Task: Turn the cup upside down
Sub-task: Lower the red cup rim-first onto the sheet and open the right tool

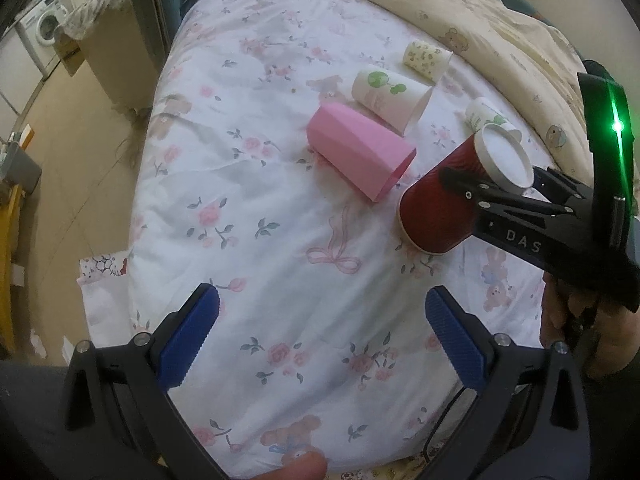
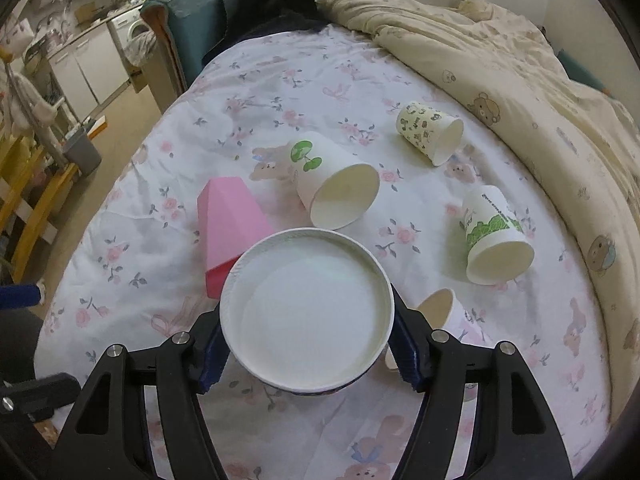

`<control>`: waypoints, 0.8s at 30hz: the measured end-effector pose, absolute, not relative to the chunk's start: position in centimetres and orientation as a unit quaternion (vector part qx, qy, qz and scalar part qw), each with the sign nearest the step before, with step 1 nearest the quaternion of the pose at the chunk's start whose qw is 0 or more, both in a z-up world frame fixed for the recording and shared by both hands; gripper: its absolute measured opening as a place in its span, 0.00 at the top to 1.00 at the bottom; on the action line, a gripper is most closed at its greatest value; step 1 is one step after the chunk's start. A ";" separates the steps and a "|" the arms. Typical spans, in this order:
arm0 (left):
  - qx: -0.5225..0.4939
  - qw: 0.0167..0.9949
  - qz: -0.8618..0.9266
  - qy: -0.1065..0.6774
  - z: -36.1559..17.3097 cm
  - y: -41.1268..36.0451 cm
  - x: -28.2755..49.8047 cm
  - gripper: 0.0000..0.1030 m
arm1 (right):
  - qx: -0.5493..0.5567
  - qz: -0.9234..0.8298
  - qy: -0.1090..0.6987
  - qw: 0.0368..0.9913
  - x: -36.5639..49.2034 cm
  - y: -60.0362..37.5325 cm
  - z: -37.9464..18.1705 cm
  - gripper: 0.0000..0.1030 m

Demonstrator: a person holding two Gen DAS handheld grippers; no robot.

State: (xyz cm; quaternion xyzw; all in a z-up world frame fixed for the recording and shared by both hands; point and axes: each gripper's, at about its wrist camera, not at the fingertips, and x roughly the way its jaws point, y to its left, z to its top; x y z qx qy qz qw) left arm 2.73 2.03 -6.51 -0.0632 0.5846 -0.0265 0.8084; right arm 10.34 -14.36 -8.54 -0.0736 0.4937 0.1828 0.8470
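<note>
My left gripper (image 1: 322,336): black forked arms, ridged blue pads (image 1: 188,336), silver screw heads, a thin black cable beneath. My right gripper (image 2: 308,344): matching black frame, blue pads (image 2: 406,354), silver screws; from the left camera its side reads "DAS" in white under a green light strip (image 1: 618,124). Bare skin on my right hand (image 1: 576,328).

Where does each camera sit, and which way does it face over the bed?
Left wrist: on the open left gripper, facing across the floral bedsheet at the pink cup; the right gripper and a hand show.
Right wrist: on the right gripper, its fingers shut on the red cup, base towards the lens.
Shared: the pink cup, red cup, bedsheet.
</note>
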 end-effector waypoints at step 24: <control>-0.039 0.833 -0.014 0.552 -4.9 2.0 2.2 0.01 | 0.057 0.178 0.469 0.864 6.9 -19.4 -1.0 0.06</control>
